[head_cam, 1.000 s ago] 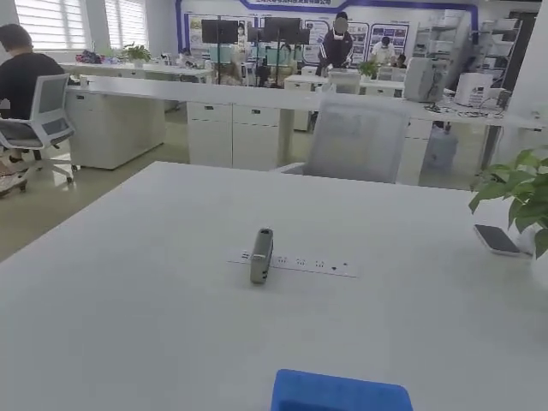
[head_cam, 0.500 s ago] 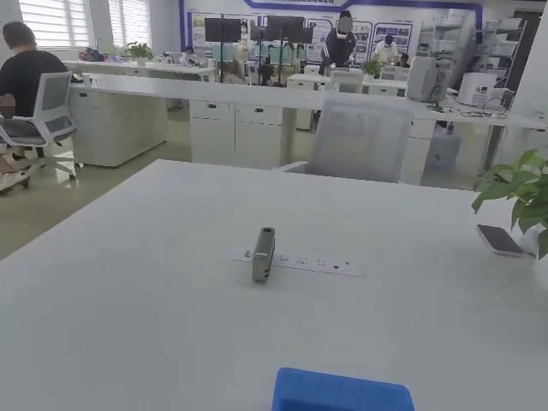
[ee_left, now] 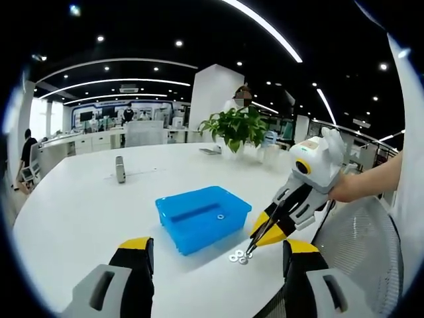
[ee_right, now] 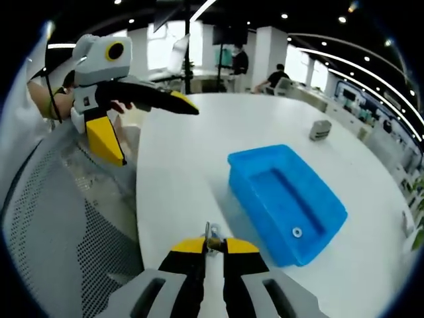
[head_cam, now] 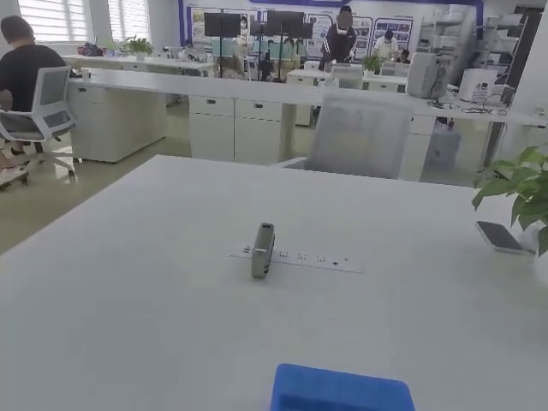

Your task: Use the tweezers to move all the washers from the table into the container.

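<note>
A blue container (ee_left: 202, 215) stands near the table's front edge and also shows in the right gripper view (ee_right: 285, 199) and the head view (head_cam: 342, 392). One washer (ee_left: 220, 216) lies inside it (ee_right: 297, 232). A small cluster of washers (ee_left: 238, 257) lies on the table just in front of the container. My right gripper (ee_right: 212, 244) is shut on thin tweezers (ee_right: 210, 233); in the left gripper view the right gripper (ee_left: 271, 232) holds the tweezers' tips right at the cluster. My left gripper (ee_left: 215, 255) hangs open over the table edge with nothing between its jaws, and appears in the right gripper view (ee_right: 157, 135).
A grey adapter (head_cam: 262, 250) stands on a flush socket strip (head_cam: 300, 259) mid-table. A phone (head_cam: 498, 237) and a potted plant (head_cam: 518, 193) sit at the right. A grey chair (head_cam: 360, 137) is beyond the far edge, a mesh chair (ee_right: 59, 218) at the near edge.
</note>
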